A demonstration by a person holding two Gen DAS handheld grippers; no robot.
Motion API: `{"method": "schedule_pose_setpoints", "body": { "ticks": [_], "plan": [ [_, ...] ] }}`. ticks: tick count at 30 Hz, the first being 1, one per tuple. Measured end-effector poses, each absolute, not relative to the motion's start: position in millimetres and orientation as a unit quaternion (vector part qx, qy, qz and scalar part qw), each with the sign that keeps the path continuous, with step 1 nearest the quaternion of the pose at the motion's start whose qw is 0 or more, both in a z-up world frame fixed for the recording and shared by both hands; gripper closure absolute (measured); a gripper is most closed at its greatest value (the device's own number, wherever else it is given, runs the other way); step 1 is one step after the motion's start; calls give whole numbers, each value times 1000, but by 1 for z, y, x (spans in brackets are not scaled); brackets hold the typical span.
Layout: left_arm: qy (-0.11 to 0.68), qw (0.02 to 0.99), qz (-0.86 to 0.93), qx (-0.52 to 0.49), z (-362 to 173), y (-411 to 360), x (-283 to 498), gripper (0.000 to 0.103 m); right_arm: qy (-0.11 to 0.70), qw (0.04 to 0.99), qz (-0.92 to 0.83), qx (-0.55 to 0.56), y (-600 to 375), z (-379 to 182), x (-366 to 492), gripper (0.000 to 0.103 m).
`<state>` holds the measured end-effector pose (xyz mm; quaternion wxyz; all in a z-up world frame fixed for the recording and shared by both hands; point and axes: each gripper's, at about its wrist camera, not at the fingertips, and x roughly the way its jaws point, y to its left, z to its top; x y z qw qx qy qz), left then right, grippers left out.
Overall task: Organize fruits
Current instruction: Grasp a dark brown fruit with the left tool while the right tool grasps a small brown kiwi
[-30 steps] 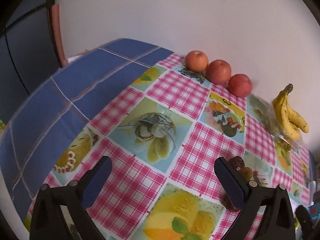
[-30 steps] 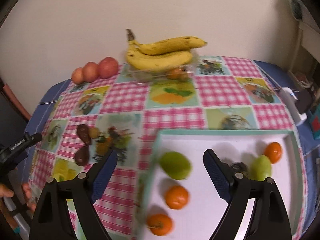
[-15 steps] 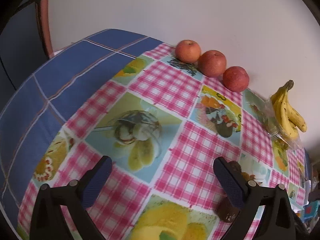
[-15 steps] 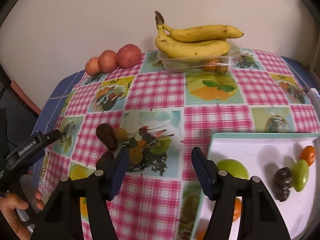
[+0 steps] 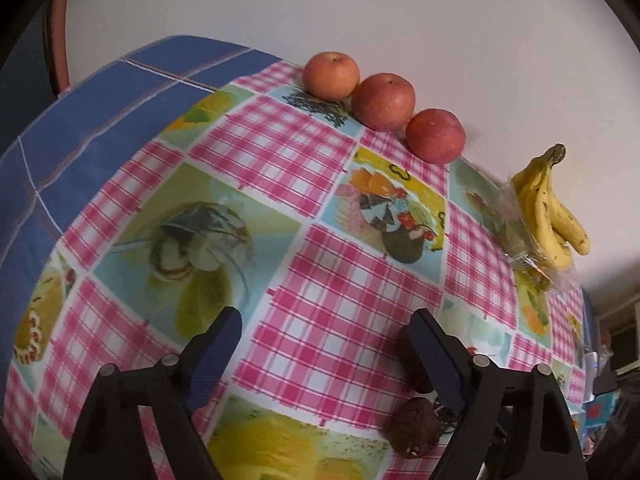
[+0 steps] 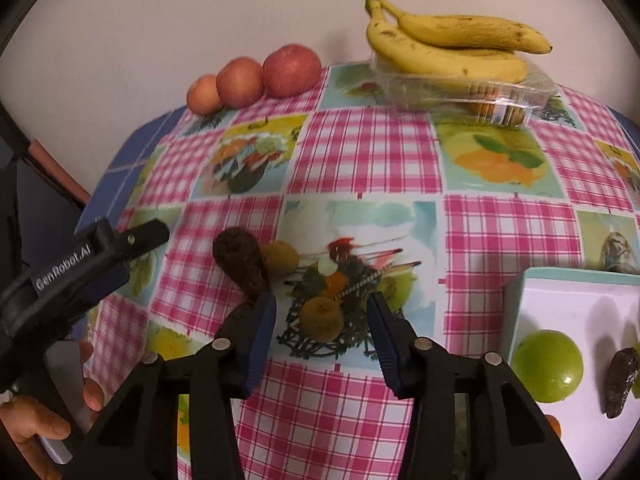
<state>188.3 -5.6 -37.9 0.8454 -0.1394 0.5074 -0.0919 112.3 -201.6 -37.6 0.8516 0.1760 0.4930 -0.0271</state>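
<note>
My right gripper (image 6: 322,320) is open, with a small yellow-brown fruit (image 6: 321,319) on the tablecloth between its jaws, not gripped. A second small yellow fruit (image 6: 279,257) and two dark brown avocados (image 6: 239,264) lie just left of it. A white tray (image 6: 576,300) at the right holds a green fruit (image 6: 547,366) and a dark fruit (image 6: 620,380). My left gripper (image 5: 326,330) is open and empty over the cloth; a dark avocado (image 5: 414,426) lies by its right finger. It also shows in the right wrist view (image 6: 132,240).
Three red apples (image 5: 388,100) line the wall; they also show in the right wrist view (image 6: 256,80). Bananas (image 6: 448,48) rest on a clear plastic box (image 6: 480,98) at the back. The blue table edge (image 5: 80,128) drops off at the left.
My right gripper moved left off the tray and down around the small yellow-brown fruit, its jaws narrowing. My left gripper moved forward and right toward the avocados.
</note>
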Motion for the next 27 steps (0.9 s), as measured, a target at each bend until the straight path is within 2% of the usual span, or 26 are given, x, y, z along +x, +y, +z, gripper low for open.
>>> {"method": "schedule_pose_setpoints", "body": {
  "ticks": [17, 19, 23, 27],
  "plan": [
    [511, 840, -120, -141, -39, -22, 186, 15, 507, 833, -22, 220, -209, -50, 112, 70],
    [514, 837, -123, -139, -41, -25, 186, 15, 506, 833, -20, 222, -209, -50, 111, 76],
    [519, 833, -135, -139, -44, -33, 185, 16, 506, 831, -25, 232, -215, -51, 110, 76],
    [522, 830, -145, -137, -47, -40, 183, 25, 503, 828, -42, 245, -231, -49, 106, 76]
  ]
}}
